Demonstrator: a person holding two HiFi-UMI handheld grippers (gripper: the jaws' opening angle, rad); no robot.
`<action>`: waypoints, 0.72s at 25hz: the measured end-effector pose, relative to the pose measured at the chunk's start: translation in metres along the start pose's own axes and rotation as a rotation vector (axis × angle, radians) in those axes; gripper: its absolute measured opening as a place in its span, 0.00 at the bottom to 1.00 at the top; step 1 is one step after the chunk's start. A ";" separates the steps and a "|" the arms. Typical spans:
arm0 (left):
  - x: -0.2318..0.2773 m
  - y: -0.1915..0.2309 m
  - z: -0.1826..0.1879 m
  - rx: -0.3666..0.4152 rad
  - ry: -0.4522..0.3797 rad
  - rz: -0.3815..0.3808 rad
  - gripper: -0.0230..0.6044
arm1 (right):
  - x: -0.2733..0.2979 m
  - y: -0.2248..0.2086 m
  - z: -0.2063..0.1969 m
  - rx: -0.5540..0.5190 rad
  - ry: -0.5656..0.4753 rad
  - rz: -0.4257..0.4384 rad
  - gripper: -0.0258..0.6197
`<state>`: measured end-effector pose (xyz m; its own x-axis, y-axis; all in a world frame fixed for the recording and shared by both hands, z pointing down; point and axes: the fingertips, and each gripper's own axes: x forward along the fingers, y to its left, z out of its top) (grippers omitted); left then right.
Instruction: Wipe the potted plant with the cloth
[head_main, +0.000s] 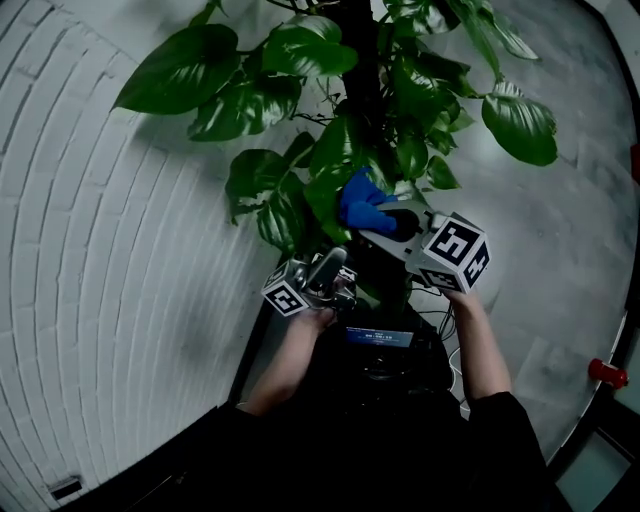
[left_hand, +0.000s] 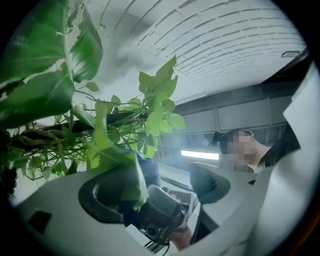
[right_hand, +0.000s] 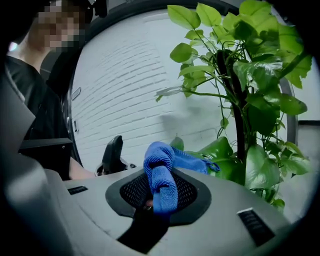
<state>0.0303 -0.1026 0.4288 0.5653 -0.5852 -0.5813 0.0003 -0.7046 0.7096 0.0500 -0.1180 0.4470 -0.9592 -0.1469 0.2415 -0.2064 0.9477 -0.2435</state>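
The potted plant (head_main: 310, 45) rises around a dark central pole (head_main: 360, 40), close to the white brick wall (head_main: 120, 250). Its pot is hidden beneath the person's arms, so I cannot tell where on the floor it stands. The right gripper (head_main: 395, 222) has its jaws pressed together on the blue cloth (head_main: 360, 205). In the right gripper view the cloth (right_hand: 161, 172) is pinched at a fold, and a rolled loop bulges out past the jaw tips. That likely gives a soft pad to drag over a leaf without the hard jaws touching it. In the head view the cloth sits low in the foliage, just beside the pole and against the lower leaves, which appears to be where the wiping is going on. The left gripper (head_main: 328, 268) sits just below and to the left of the right one, tips pointing up into the plant. Its jaws stand apart, clamping nothing. In the left gripper view a drooping leaf (left_hand: 127, 172) hangs into the gap and lies against one jaw pad. The left gripper (left_hand: 155, 185) seems placed there to prop or steady that leaf from underneath so it does not swing away under the cloth. The upper leaves are well apart from both tools.
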 end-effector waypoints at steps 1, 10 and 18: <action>-0.003 0.000 0.001 -0.002 -0.004 -0.003 0.69 | 0.000 0.007 -0.002 -0.006 0.007 0.012 0.22; -0.008 0.002 0.022 -0.116 -0.102 -0.054 0.69 | -0.067 -0.005 0.077 0.070 -0.333 -0.097 0.22; -0.002 -0.008 0.019 -0.122 -0.073 -0.091 0.68 | -0.040 -0.049 0.082 0.012 -0.240 -0.281 0.22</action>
<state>0.0134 -0.1040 0.4167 0.4966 -0.5519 -0.6699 0.1519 -0.7046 0.6931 0.0826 -0.1816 0.3717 -0.8825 -0.4646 0.0732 -0.4690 0.8578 -0.2104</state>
